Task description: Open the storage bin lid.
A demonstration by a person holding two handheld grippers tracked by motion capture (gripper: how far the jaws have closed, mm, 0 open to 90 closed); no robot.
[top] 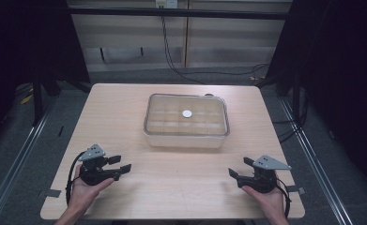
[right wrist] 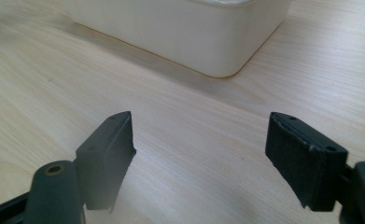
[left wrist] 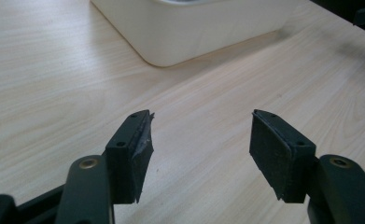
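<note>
Box (top: 186, 140) with clear lid shows a white disc (top: 187, 113) from the high view; gripper views show its white wall. Left gripper (top: 121, 164) and right gripper (top: 236, 168) hold nothing, jaws apart.

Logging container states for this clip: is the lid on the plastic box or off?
On. In the high view a clear lid with a round white knob covers the plastic box, sitting flush inside its rim.

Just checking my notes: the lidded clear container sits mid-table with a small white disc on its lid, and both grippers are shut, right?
Not quite. Both the left gripper and the right gripper are open, as each gripper view shows. The container with the white disc on its lid is as you said.
</note>
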